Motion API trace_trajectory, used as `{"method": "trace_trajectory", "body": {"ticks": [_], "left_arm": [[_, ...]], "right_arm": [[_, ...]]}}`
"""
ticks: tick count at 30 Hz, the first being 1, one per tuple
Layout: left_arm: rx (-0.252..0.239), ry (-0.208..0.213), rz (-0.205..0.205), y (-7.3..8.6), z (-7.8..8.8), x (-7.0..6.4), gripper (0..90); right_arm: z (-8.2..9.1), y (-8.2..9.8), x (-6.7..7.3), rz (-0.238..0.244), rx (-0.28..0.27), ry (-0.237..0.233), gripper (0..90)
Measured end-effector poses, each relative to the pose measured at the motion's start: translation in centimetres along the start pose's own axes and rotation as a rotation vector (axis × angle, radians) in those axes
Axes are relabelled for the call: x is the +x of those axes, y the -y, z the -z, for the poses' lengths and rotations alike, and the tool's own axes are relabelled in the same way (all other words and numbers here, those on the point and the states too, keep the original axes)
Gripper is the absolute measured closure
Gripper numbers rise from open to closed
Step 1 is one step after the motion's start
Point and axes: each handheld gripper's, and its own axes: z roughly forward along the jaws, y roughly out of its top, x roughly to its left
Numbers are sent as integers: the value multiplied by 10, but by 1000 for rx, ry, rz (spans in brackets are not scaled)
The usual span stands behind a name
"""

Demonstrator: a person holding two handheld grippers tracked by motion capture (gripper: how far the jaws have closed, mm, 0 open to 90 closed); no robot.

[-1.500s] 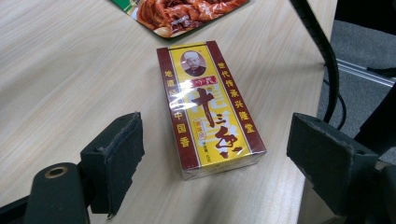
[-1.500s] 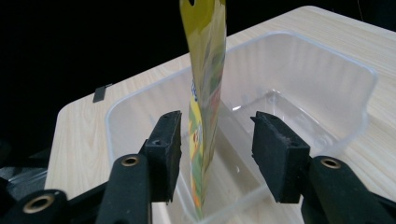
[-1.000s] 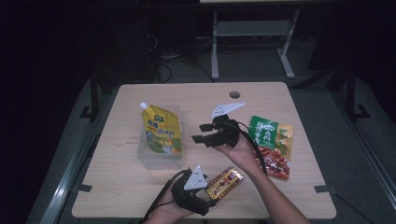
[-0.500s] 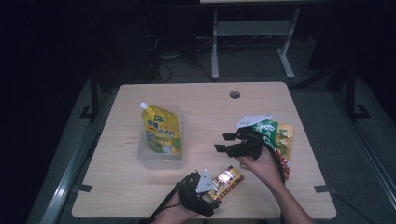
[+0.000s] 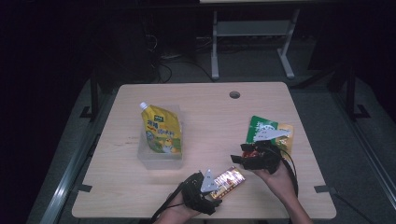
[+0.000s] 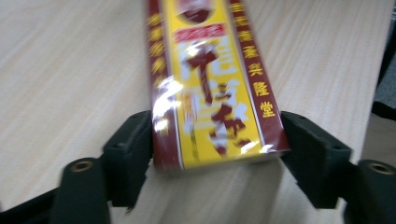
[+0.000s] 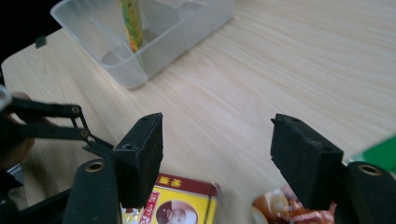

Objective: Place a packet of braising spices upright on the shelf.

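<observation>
High view: wooden table (image 5: 205, 116), dark surroundings. Left gripper (image 5: 212, 186) low at the near edge, jaws set about the near end of a red-and-yellow snack pack (image 5: 228, 179), which lies flat on the tabletop, angled up and to the right. Right gripper (image 5: 240, 158) just right of it, held in the person's right hand (image 5: 278, 175), hovering over the near end of a pile of snack bags (image 5: 271, 133) at the table's right side: a green bag, with an orange-red one under the gripper. Clear plastic tub (image 5: 159, 156) on the left half of the table, a yellow spouted pouch (image 5: 160, 133) lying across it.

Left gripper view: snack pack (image 6: 210, 88) runs straight up between the two black jaws, its near end level with the pads. Left pad touches the pack's edge; right pad is at the edge, though motion blur makes it hard to say whether it presses. Jaws have just been closing, stand only as wide as the pack.

Right gripper view: right gripper (image 7: 217, 161) wide, nothing between the jaws but bare tabletop; they have just been opening. Top end of the snack pack (image 7: 184, 203) lies below the left jaw, the orange-red bag (image 7: 285, 210) under the right jaw. Tub (image 7: 140, 37) upper left with the pouch (image 7: 130, 21) edge-on inside. Left gripper's linkage enters at far left.
</observation>
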Motion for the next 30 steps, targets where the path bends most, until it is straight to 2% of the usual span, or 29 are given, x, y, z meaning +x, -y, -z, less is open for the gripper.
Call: {"method": "trace_trajectory", "body": {"ticks": [1, 5, 6, 8, 13, 19, 21, 26, 30], "left_arm": [[6, 4, 6, 0, 0, 2, 304], [33, 8, -12, -4, -2, 4, 291], [38, 5, -14, -5, -3, 4, 282], [35, 13, -8, -5, -6, 4, 270], [26, 15, 3, -6, -6, 4, 309], [14, 7, -14, -5, -4, 4, 321], [6, -9, -18, -5, -2, 5, 321], [-35, -50, 7, -6, 4, 8, 322], [-62, -89, 9, -8, 11, 12, 323]], "right_arm": [[1, 2, 0, -8, -1, -3, 330], [3, 11, -1, -37, 14, 0, 328], [4, 13, -1, -27, 14, 6, 328], [6, 16, -1, -34, 6, 8, 326], [10, 21, -1, -55, -3, 18, 321], [11, 24, -3, -83, 2, 10, 313], [10, 24, -4, -95, 6, 3, 312], [6, 24, -5, -123, 17, -17, 304], [3, 25, -6, -165, 22, -44, 290]]}}
